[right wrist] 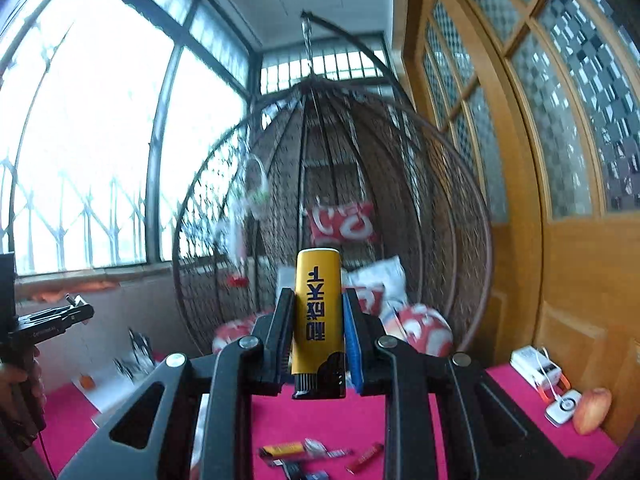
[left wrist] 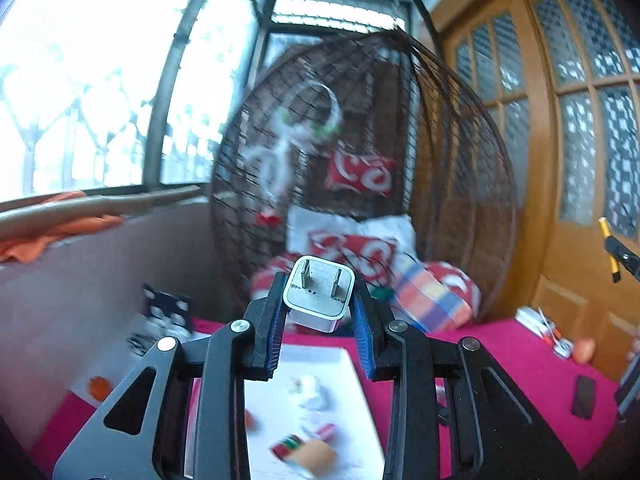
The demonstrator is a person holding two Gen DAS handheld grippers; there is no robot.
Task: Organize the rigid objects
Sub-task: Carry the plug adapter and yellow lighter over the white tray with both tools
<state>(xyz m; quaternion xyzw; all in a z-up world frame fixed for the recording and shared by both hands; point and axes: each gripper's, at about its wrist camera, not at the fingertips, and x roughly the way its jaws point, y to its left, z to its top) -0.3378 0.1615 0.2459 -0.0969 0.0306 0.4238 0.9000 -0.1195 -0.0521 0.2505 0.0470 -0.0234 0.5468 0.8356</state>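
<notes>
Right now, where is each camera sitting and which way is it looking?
Left wrist: on the left gripper, looking level at the hanging wicker chair; its fingers clamp a white charger.
Right wrist: on the right gripper, facing the same chair; its fingers clamp a yellow lighter.
Both show chair, pink cloth, wooden doors.

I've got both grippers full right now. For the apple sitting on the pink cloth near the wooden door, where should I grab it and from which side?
Take the apple across its widest middle, coming from above or from the open cloth side on its left. It is round, so a grip off the middle would likely slip. The wooden door stands close behind it, and a small white device lies right against its left, so go in carefully.
</notes>
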